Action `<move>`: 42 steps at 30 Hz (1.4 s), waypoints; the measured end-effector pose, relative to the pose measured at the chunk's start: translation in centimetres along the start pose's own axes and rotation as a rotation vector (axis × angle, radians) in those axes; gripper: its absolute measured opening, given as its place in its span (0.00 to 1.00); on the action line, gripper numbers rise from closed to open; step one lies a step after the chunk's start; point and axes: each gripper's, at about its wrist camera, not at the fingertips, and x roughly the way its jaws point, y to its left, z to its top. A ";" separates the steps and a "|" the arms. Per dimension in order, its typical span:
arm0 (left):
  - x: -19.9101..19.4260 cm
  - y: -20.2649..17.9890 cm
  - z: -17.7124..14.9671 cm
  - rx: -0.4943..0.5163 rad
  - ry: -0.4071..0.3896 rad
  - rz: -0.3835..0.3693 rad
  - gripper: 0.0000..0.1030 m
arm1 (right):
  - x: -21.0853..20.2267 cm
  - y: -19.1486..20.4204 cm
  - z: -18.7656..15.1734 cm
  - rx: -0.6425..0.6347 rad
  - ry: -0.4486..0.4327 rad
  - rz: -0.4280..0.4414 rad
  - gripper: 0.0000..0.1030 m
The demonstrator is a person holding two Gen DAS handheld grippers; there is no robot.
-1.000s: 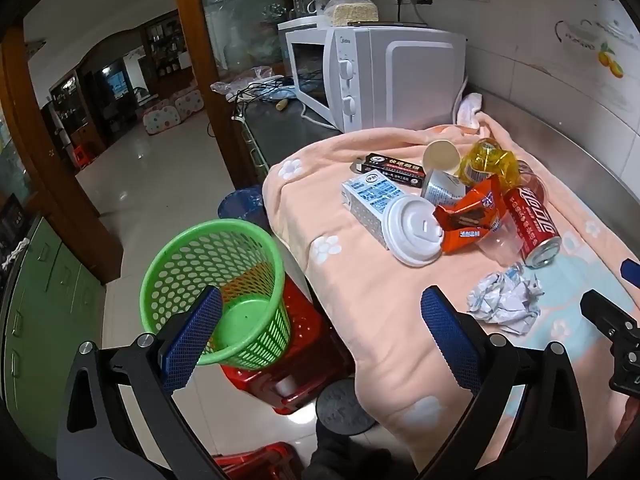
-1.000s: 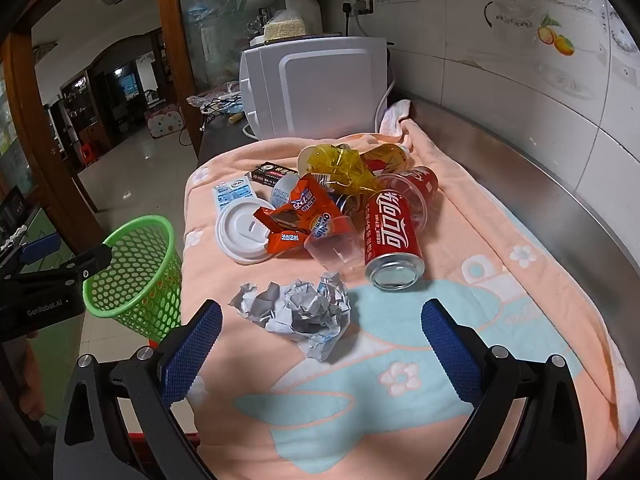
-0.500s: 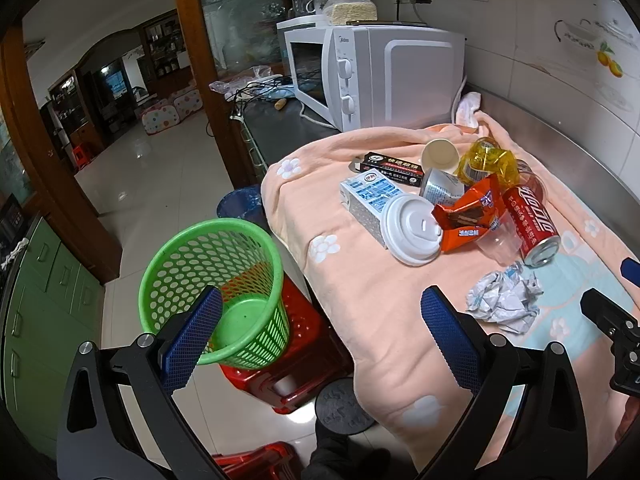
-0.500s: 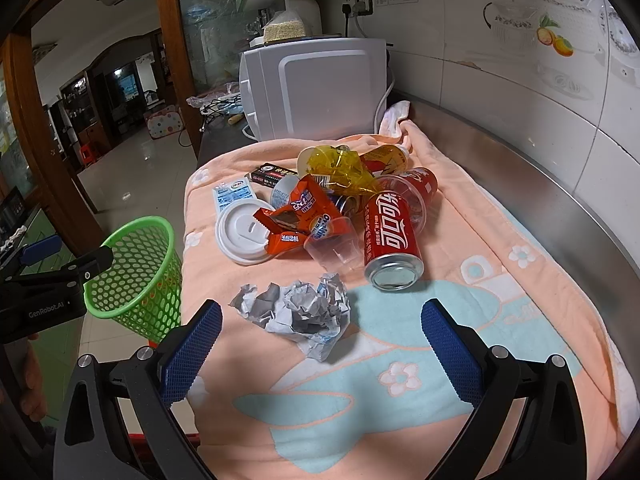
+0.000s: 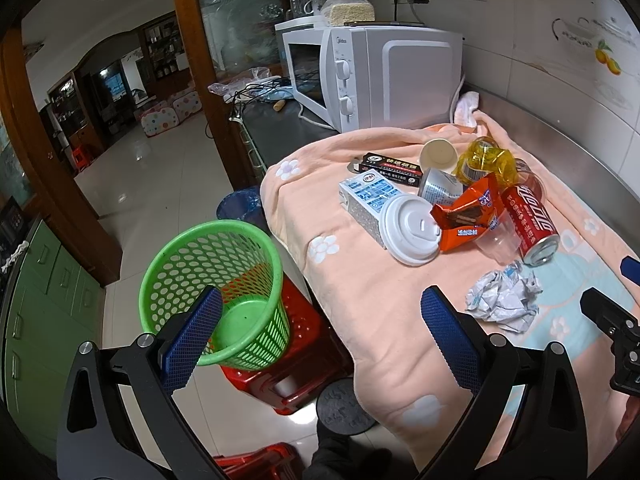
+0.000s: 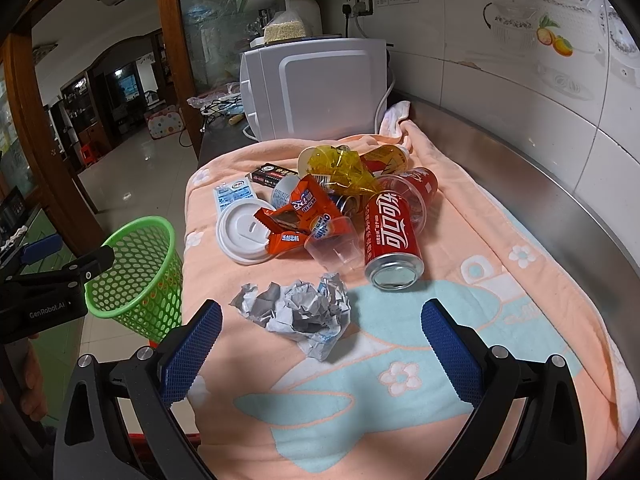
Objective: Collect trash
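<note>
Right wrist view: the crumpled paper (image 6: 298, 314), lying on the bench just ahead of the spread, empty right claw (image 6: 320, 344), is best straddled squarely before being pinched and carried to the green basket (image 6: 136, 276).

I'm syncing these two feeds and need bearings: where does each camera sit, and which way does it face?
Left wrist: rides on the left tongs, open, off the counter's corner, looking over the green basket and along the blanket; the right tongs' tip shows at the right edge.
Right wrist: rides on the right tongs, open, low over the blanket, facing the crumpled paper and the red can; the left tongs and part of a hand show at the left.
Shared: basket, paper, can, white lid, microwave.
</note>
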 end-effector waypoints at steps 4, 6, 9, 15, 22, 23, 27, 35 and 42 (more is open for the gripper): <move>0.0 0.0 0.0 -0.001 -0.001 -0.002 0.95 | -0.2 0.1 0.0 -0.004 0.003 0.002 0.94; 0.0 0.0 0.0 0.000 -0.001 -0.001 0.95 | -0.2 0.1 0.0 -0.003 0.002 0.002 0.94; 0.0 0.1 0.0 0.000 -0.002 -0.002 0.95 | 0.2 0.1 -0.1 -0.003 0.003 0.003 0.94; 0.1 0.1 -0.1 0.002 -0.002 -0.001 0.95 | 0.4 0.2 -0.2 -0.003 0.004 0.006 0.94; 0.1 0.0 0.0 0.002 -0.002 -0.001 0.95 | 0.3 0.2 -0.2 -0.002 0.003 0.006 0.94; 0.1 0.0 0.0 0.002 -0.002 0.000 0.95 | 0.4 0.2 -0.2 -0.002 0.004 0.006 0.94; 0.1 0.0 0.0 0.002 -0.002 0.001 0.95 | 0.5 0.3 -0.3 -0.002 0.007 0.011 0.94; 0.2 0.1 -0.1 0.002 0.000 0.000 0.95 | 1.1 0.5 -0.5 -0.005 0.017 0.026 0.94; 0.6 0.2 -0.2 0.004 0.005 0.001 0.95 | 1.5 0.5 -0.5 -0.006 0.029 0.032 0.94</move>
